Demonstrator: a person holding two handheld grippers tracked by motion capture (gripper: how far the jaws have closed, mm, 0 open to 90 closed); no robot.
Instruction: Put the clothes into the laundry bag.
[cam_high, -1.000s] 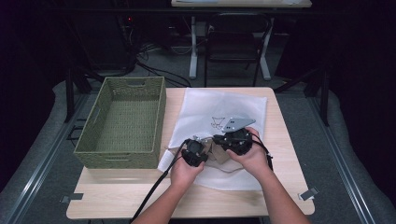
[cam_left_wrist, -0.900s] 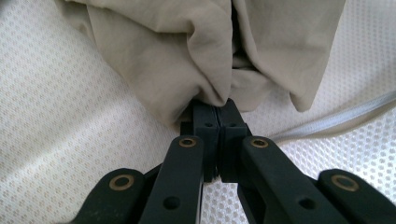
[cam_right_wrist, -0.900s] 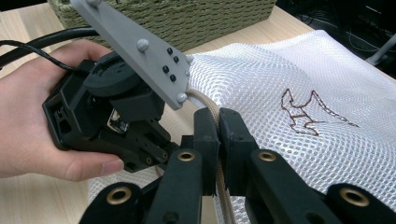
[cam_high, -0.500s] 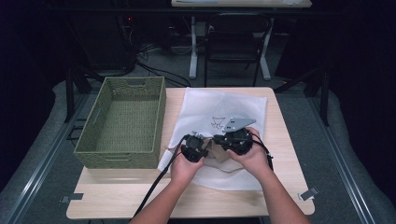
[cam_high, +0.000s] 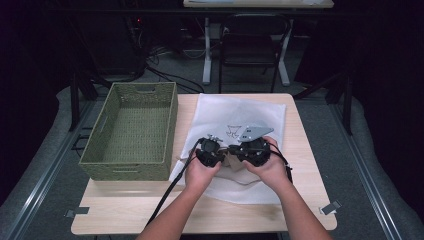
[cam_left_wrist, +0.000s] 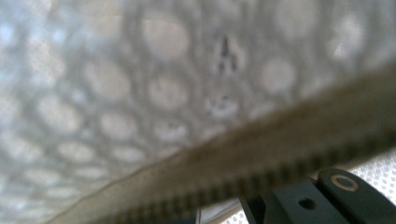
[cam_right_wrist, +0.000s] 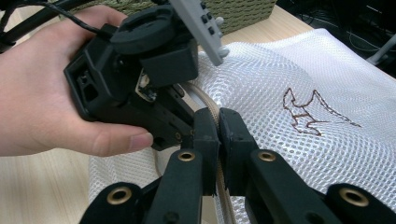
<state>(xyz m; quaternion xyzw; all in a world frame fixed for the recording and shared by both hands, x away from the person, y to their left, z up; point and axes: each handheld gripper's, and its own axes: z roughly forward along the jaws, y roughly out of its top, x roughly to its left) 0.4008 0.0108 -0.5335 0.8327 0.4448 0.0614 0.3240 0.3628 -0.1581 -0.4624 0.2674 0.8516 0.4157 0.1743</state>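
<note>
Holding steady, nothing has shifted: our right gripper (cam_right_wrist: 218, 122) and left gripper (cam_high: 209, 151) stay pinched on the tan zipper edge (cam_right_wrist: 205, 103) of the white mesh laundry bag (cam_high: 240, 112), mid-table, right of the green woven basket (cam_high: 131, 132); zip work pending.

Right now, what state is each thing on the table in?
White mesh laundry bag: lying flat on the table, its zip edge pinched.
Left gripper: shut on the bag's tan zip band.
Right gripper: shut on the same band.
Green woven basket: upright, empty.
</note>
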